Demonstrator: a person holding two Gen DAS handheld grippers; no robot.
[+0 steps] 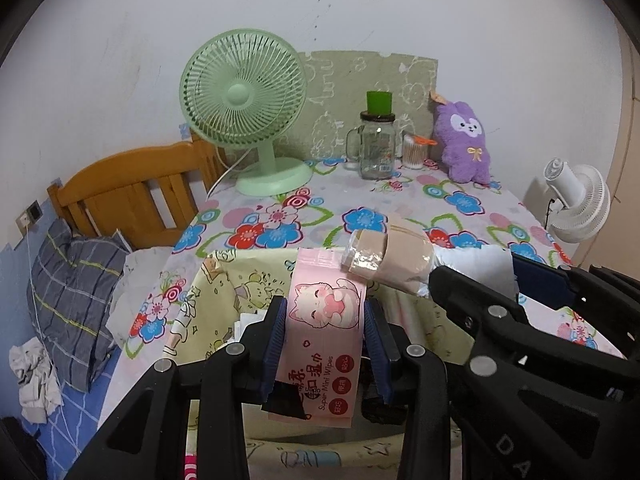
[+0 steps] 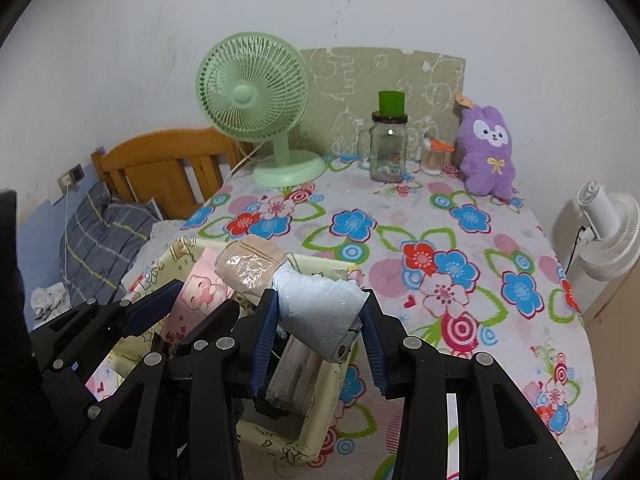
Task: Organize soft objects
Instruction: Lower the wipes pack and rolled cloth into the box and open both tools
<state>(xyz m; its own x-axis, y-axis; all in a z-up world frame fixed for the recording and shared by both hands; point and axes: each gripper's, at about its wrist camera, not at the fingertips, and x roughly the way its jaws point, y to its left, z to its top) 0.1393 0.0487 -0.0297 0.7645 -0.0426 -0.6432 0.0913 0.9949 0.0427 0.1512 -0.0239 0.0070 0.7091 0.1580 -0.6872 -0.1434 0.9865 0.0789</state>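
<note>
My left gripper [image 1: 325, 322] is shut on a pink pack of wet wipes [image 1: 322, 320] with a cat picture, held over the open yellow cartoon-print box [image 1: 224, 280]. My right gripper [image 2: 320, 312] is shut on a soft roll, pale blue and beige, wrapped in clear plastic [image 2: 316, 304], its beige end [image 2: 250, 264] pointing left over the same box [image 2: 320, 420]. The roll [image 1: 388, 258] crosses just above the wipes pack in the left wrist view. A purple plush toy [image 1: 466, 140] [image 2: 488, 148] sits upright at the table's back right.
The table has a flowered cloth [image 2: 420, 240]. At the back stand a green fan [image 1: 244, 112], a glass jar mug with a green cap [image 1: 376, 144] and a cotton swab tub [image 1: 414, 154]. A wooden headboard [image 1: 132, 188] and pillow [image 1: 68, 292] lie left; a white fan [image 2: 604, 232] stands right.
</note>
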